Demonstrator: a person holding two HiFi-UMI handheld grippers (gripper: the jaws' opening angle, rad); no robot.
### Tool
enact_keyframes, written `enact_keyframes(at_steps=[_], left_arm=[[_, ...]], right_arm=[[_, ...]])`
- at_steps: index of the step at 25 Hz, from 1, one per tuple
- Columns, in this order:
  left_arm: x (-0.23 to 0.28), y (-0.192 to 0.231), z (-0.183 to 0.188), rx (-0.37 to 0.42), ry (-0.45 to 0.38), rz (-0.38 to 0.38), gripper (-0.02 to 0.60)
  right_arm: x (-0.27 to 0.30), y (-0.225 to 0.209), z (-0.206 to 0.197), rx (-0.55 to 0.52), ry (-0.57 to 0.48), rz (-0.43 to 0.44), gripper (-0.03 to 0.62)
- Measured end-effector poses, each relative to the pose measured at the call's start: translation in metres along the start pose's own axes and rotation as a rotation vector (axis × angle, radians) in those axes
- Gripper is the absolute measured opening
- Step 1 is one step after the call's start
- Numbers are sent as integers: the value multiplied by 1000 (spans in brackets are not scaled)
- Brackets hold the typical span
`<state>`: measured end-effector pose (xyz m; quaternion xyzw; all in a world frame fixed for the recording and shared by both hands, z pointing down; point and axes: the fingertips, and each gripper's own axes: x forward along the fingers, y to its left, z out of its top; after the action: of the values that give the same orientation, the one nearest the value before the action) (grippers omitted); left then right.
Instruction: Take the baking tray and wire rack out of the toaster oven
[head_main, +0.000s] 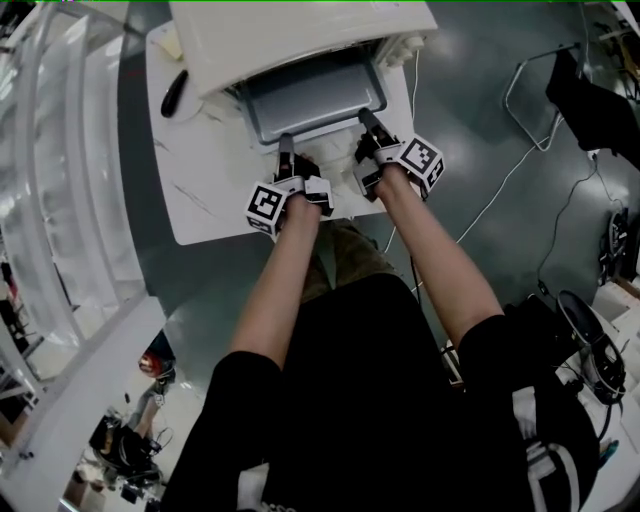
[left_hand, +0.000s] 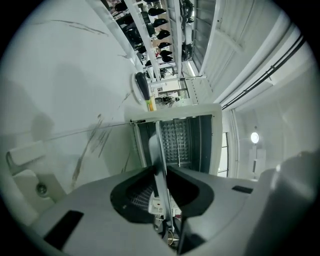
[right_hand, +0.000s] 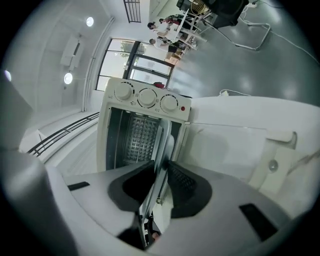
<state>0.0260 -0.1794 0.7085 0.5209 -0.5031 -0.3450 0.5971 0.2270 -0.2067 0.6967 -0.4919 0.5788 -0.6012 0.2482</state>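
**A:** What is gripped nearest the camera?

**B:** The front rim of the baking tray (head_main: 310, 100) is gripped at two places. The jaws of the left gripper (head_main: 286, 142) are clenched on the rim's left part. Those of the right gripper (head_main: 368, 120) are clenched on its right part. In each gripper view the thin metal edge is seen pinched between the dark pads, at the left gripper (left_hand: 161, 167) and at the right gripper (right_hand: 160, 167).

**A:** Where is the tray placed?

**B:** Its front part is shown standing out of the mouth of the toaster oven (head_main: 300, 35), above the white table (head_main: 215, 190). Its rear part is kept inside the cavity.

**A:** What else is seen in the oven?

**B:** A perforated surface (left_hand: 176, 142) is seen deep in the cavity, behind the tray's edge (left_hand: 158, 145). Whether it is the wire rack cannot be told.

**A:** And beyond?

**B:** Three knobs (right_hand: 147, 97) are set along the oven's control panel. A dark oblong object (head_main: 175, 92) is laid on the table just beside the oven.
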Motion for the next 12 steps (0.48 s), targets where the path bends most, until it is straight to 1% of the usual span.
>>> enact_keyframes(at_steps=[7,9,12], left_arm=[[-44,2,-19,-55,41,-7,92],[-57,-1,-22,-71,54,-25,91],[-75,-1,-25,-56,88,-30,87]], right_arm=[[-50,-4,-16,-5,-20,-25,100],[-64,-2,-24,-2,-21,-19,100],[-85,-4,-35,-4,-20,-28,100]])
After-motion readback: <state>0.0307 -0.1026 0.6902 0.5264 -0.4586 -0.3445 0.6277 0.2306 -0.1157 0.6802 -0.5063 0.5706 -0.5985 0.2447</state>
